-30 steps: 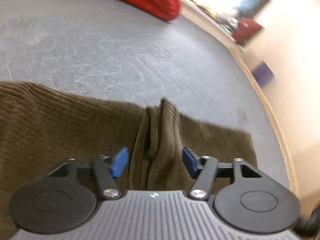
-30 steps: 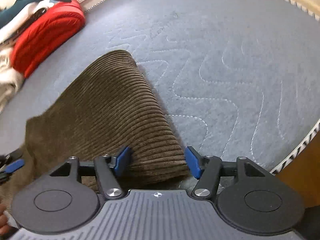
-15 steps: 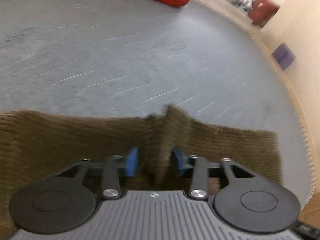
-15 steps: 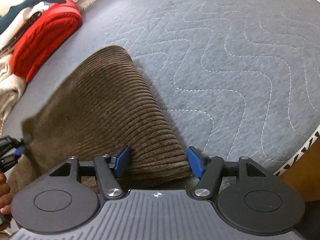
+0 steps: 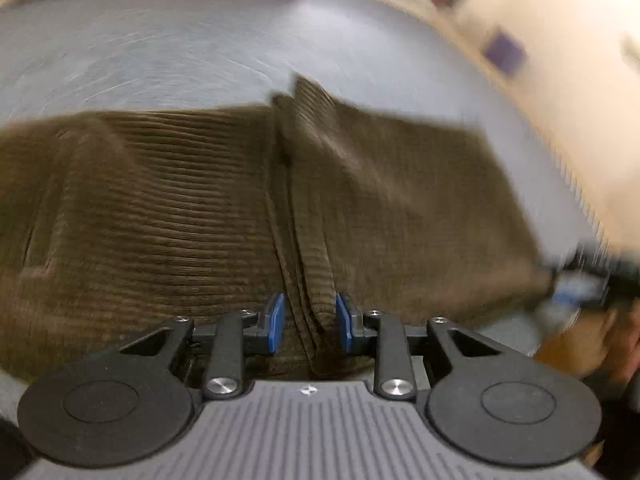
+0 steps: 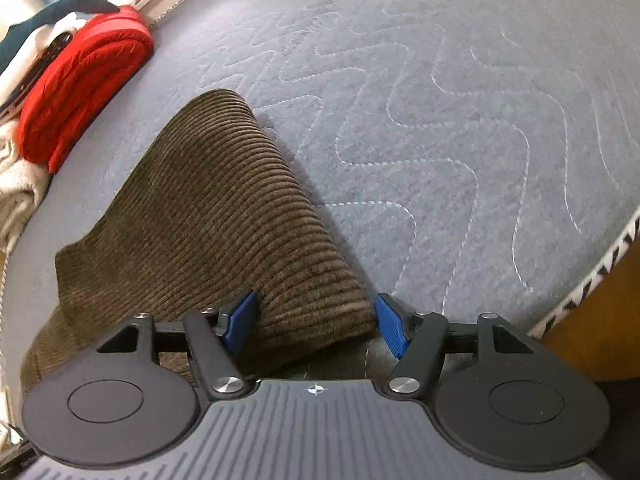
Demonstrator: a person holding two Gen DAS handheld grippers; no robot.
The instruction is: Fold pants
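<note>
Brown corduroy pants lie folded on a grey quilted mattress. My left gripper is shut on a bunched ridge of the fabric that runs up the middle of the left wrist view. In the right wrist view the pants stretch away to the upper left. My right gripper is open, and the near rolled edge of the pants sits between its blue pads without being pinched. The right gripper also shows, blurred, in the left wrist view.
A folded red garment lies at the far left edge of the mattress, beside white and dark cloth. The mattress edge with patterned piping runs close on the right. A purple object stands by the wall.
My left gripper has closed on the fabric ridge and lifted, so much more of the pants now shows in its view. The right gripper has stayed open at the rolled edge.
</note>
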